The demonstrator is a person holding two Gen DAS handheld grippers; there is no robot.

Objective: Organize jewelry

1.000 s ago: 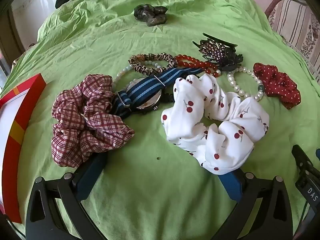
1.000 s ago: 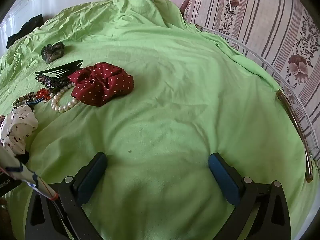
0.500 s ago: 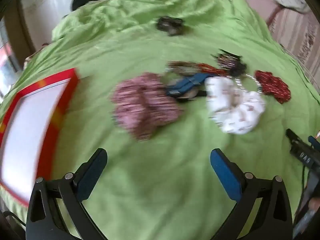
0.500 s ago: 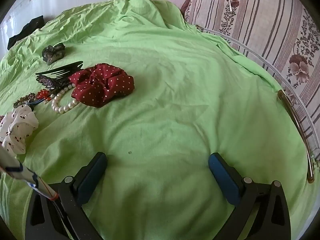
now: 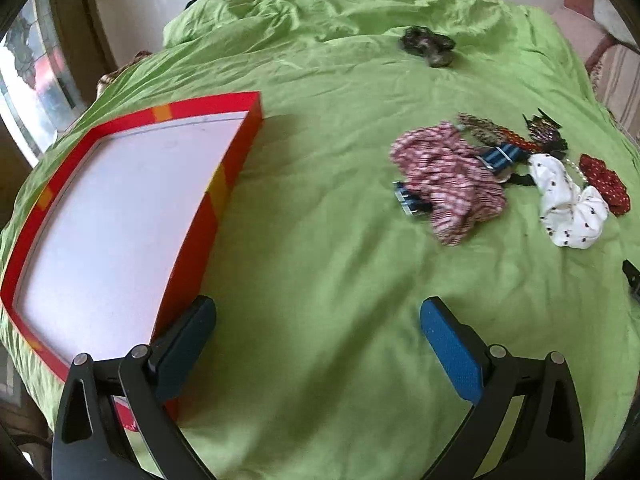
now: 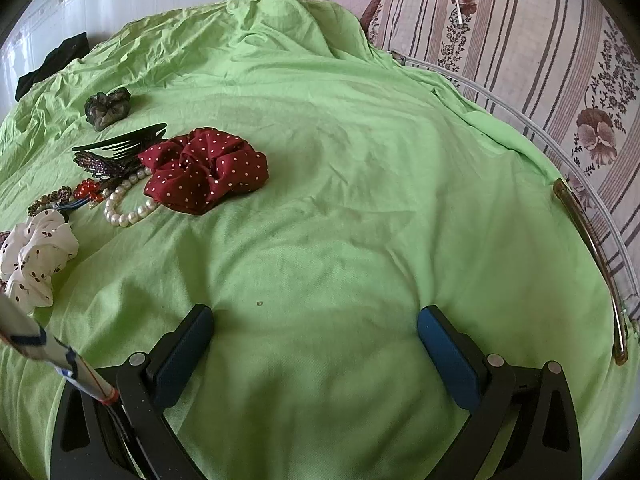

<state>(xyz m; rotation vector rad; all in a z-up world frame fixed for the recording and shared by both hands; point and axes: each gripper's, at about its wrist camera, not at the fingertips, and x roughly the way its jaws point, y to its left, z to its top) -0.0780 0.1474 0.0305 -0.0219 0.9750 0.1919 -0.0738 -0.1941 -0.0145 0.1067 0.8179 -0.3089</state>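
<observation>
A pile of accessories lies on the green sheet point(image 5: 320, 248): a red plaid scrunchie point(image 5: 448, 178), a blue striped watch point(image 5: 498, 156), a white cherry scrunchie point(image 5: 568, 208), a dark red dotted scrunchie point(image 6: 204, 172), a pearl bracelet point(image 6: 124, 208), a dark hair claw point(image 6: 116, 152) and a red bead bracelet point(image 6: 86, 190). A red box with a white inside point(image 5: 120, 216) lies at the left. My left gripper point(image 5: 316, 320) is open and empty, next to the box. My right gripper point(image 6: 316, 324) is open and empty over bare sheet.
A dark green scrunchie point(image 5: 428, 44) lies apart at the back. A striped floral cushion point(image 6: 540, 60) and a metal rail point(image 6: 592, 256) border the right side. A black cloth point(image 6: 52, 62) lies at the far left edge. A window point(image 5: 36, 76) is at the left.
My left gripper has pulled back and swung left, away from the pile, so the red box now fills the left of its view. The right gripper has barely moved.
</observation>
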